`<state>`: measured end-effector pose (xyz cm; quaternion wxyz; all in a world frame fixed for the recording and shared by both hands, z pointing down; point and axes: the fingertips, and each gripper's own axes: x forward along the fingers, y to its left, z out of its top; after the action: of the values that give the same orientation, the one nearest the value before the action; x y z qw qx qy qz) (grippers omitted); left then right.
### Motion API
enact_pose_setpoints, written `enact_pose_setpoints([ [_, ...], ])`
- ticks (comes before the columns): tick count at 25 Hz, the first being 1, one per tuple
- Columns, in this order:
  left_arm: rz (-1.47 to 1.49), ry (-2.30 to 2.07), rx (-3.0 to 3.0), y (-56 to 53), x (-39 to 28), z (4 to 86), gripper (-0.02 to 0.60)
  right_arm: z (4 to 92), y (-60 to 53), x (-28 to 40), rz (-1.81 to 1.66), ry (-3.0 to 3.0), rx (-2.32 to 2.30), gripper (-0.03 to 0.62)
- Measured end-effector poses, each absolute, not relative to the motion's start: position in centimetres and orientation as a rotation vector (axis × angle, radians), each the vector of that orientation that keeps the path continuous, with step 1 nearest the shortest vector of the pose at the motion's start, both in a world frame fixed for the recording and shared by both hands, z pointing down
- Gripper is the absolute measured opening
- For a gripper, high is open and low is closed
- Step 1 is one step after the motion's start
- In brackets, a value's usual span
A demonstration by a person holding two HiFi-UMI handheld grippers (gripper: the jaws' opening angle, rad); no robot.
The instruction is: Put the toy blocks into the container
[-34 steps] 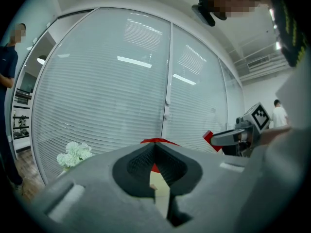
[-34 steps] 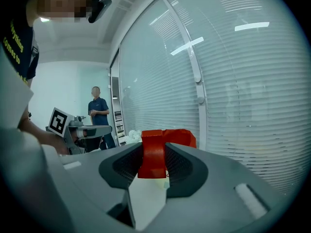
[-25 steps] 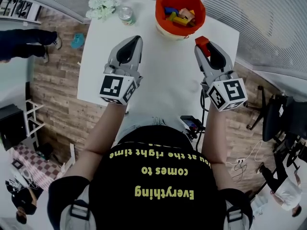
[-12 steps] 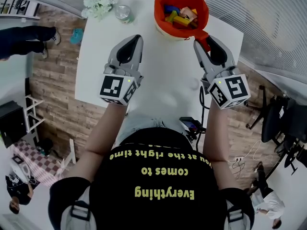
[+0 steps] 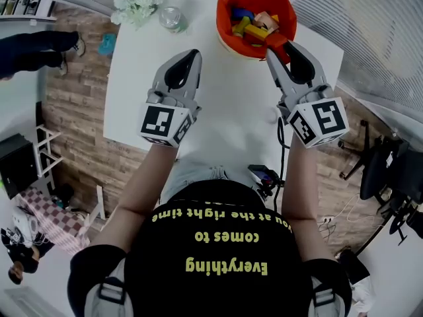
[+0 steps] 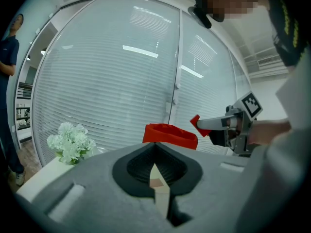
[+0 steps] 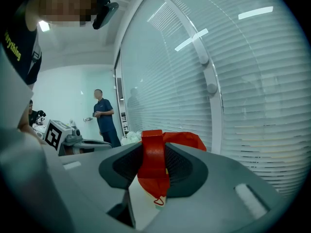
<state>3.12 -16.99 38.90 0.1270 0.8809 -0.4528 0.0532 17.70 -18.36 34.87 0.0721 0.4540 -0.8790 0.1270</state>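
Note:
An orange-red fabric container [image 5: 228, 25] stands at the far edge of the white table [image 5: 225, 104] and holds several coloured blocks [image 5: 251, 24]. My right gripper [image 5: 280, 45] is shut on a red block [image 5: 277, 42], which hangs at the container's near right rim. In the right gripper view the red block [image 7: 154, 159] fills the gap between the jaws, with the container [image 7: 189, 141] just behind it. My left gripper [image 5: 192, 57] hovers over the table left of the container, shut with nothing in it. The left gripper view shows the container [image 6: 170, 135] and the held red block [image 6: 195, 122].
White flowers [image 5: 135, 2] and a glass jar [image 5: 170, 18] sit at the table's far left corner. The table's left and right edges drop to a wooden floor. A person in blue [image 7: 103, 115] stands in the background. A black chair [image 5: 386, 170] is off to the right.
My right gripper has carried the red block forward from over the table to the container's near rim. The left gripper has barely moved.

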Motion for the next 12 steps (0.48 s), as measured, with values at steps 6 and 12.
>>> enact_pose_setpoints([
  [6, 0.167, -1.327, 2.546, -17.8, 2.8, 39.9, -0.001, 34.9, -20.6, 17.1, 0.305, -2.602, 1.332, 0.147],
  [12, 0.18, -1.334, 2.526, -18.0, 2.3, 40.9, -0.002, 36.1, -22.1, 15.4, 0.223, -2.535, 1.218, 0.147],
])
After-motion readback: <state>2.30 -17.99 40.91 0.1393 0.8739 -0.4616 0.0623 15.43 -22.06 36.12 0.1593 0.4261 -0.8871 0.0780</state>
